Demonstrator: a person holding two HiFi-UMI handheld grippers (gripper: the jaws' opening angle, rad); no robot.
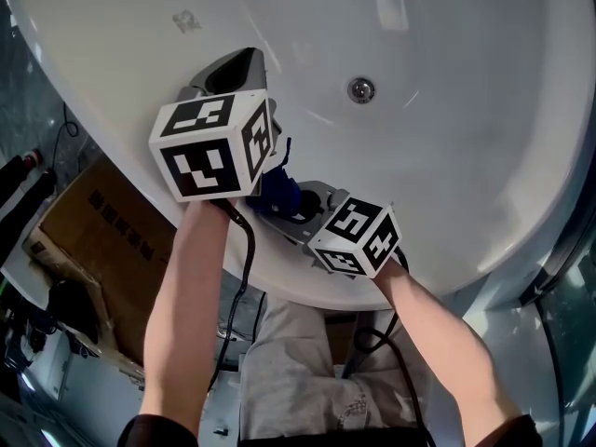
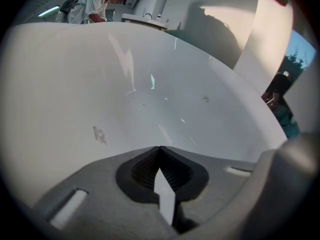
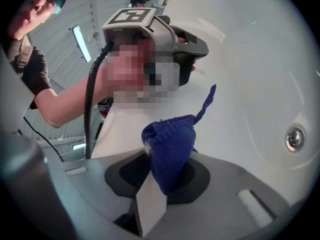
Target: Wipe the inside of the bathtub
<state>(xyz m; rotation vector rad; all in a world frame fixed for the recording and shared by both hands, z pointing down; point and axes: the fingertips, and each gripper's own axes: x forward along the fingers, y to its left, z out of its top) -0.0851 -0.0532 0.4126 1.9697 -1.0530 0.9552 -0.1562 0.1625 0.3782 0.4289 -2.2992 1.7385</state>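
Note:
The white bathtub (image 1: 447,156) fills the head view, with its round metal drain (image 1: 361,89) on the far wall and a small grey smudge (image 1: 186,20) further left. My left gripper (image 1: 235,67) reaches over the near rim into the tub, shut with nothing between its jaws. From its own camera, the left gripper (image 2: 160,149) faces the smooth inner wall and the smudge (image 2: 100,134). My right gripper (image 1: 291,209) sits lower on the rim, shut on a dark blue cloth (image 1: 277,188). The blue cloth (image 3: 170,146) bunches up from the right gripper (image 3: 151,156), one corner sticking upward.
A brown cardboard box (image 1: 93,222) lies on the floor left of the tub. Black cables (image 1: 244,277) hang from both grippers. The drain (image 3: 295,138) shows to the right of the cloth. A person (image 2: 95,4) bends over beyond the tub's far rim.

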